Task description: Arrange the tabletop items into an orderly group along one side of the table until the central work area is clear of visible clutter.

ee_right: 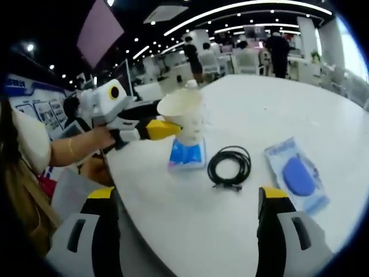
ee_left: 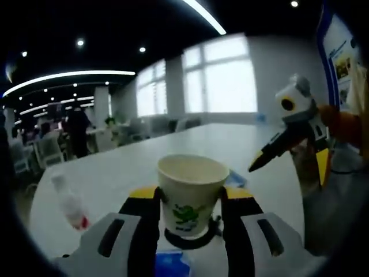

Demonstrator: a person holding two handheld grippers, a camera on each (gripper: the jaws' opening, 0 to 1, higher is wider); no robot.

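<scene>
While your left gripper [ee_left: 190, 216] has its jaws closed on the paper cup [ee_left: 191, 193], keep the squeeze light, because thin paper walls will likely buckle if you clamp harder. In the right gripper view the cup [ee_right: 183, 118] is held above the white table [ee_right: 323, 109], just over a blue packet [ee_right: 187, 153], with the left gripper [ee_right: 164, 128] reaching in from the table's edge. Hold the cup upright as you carry it; you cannot tell from these views whether it holds liquid, so treat it as though it does.

Your right gripper [ee_right: 187, 222] hangs over the near edge with its jaws spread wide and nothing between them. Just beyond it lie a coiled black cable [ee_right: 229, 166] and, beside that, a clear pouch with a blue oval inside [ee_right: 298, 176]. These sit in the middle of the table, so pick one side and set the cup there first as an anchor for the group.

Farther off in the left gripper view, a small plastic bottle [ee_left: 69, 203] lies on its side near the table's edge, well apart from the rest. Set the cup down square before you release.
</scene>
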